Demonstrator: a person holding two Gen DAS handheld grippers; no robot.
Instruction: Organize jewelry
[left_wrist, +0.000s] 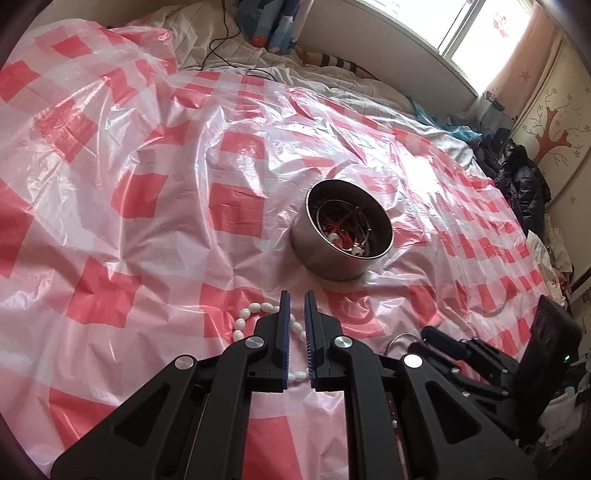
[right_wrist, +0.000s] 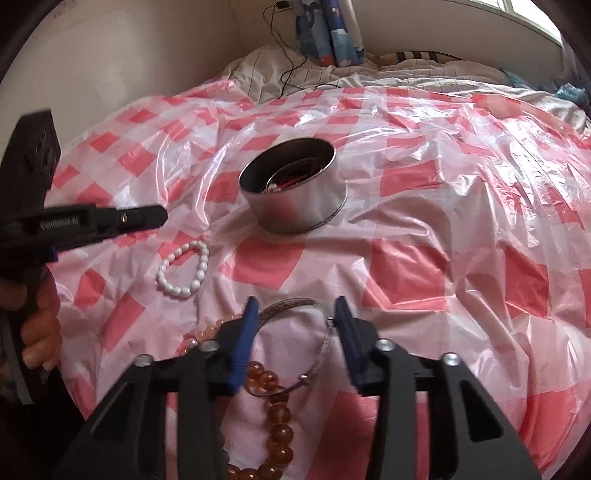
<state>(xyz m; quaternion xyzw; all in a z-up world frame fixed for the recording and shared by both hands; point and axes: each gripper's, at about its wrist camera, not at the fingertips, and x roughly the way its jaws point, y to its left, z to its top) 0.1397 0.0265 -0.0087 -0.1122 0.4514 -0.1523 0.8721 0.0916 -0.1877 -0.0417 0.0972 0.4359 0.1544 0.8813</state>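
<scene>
- Right wrist view: a round metal tin (right_wrist: 295, 195) stands open on the red-and-white checked plastic sheet (right_wrist: 443, 240); red and silver pieces already lie inside it, so part of the sorting appears done.
- Three items remain outside the tin: a white bead bracelet (right_wrist: 184, 267) on the sheet to the tin's near left, a thin silver wire bangle (right_wrist: 325, 339) and an amber bead string (right_wrist: 277, 417) at the near edge.
- The right gripper (right_wrist: 295, 310) stands with jaws apart, the bangle's arc lying between them; the pads do not appear to press on it.
- The left gripper (left_wrist: 297, 299) is drawn nearly closed and empty, hanging just above the white bead bracelet (left_wrist: 247, 317).
- Judgement: roughly midway; three pieces left to move into the tin (left_wrist: 345, 229).
</scene>
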